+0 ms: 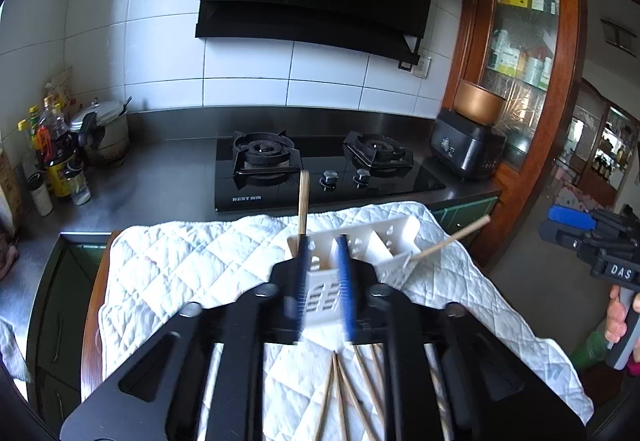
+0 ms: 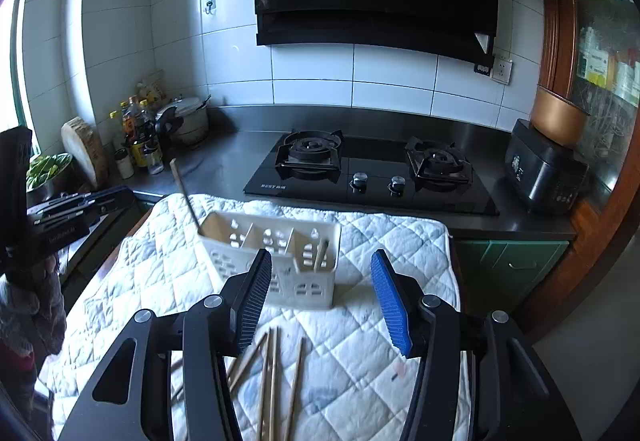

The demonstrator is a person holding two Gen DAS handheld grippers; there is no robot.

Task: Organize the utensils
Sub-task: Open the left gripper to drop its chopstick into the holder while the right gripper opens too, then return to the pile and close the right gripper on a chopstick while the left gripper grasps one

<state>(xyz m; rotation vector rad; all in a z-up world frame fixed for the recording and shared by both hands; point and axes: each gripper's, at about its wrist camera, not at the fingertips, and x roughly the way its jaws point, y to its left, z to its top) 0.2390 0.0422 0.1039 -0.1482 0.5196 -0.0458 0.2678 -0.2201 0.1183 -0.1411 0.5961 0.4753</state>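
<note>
The loose chopsticks point(image 2: 272, 381) look light, stiff and rollable, best pinched mid-shaft; right gripper point(image 2: 320, 301) gapes empty, left gripper point(image 1: 323, 289) stands narrowly parted

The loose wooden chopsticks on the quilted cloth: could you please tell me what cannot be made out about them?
- Loose wooden chopsticks: count unclear; both views, gripper bodies cover them, bottom edge cuts them.
- Left gripper: blurred, so contact with the white slotted plastic utensil holder is unclear.
</note>
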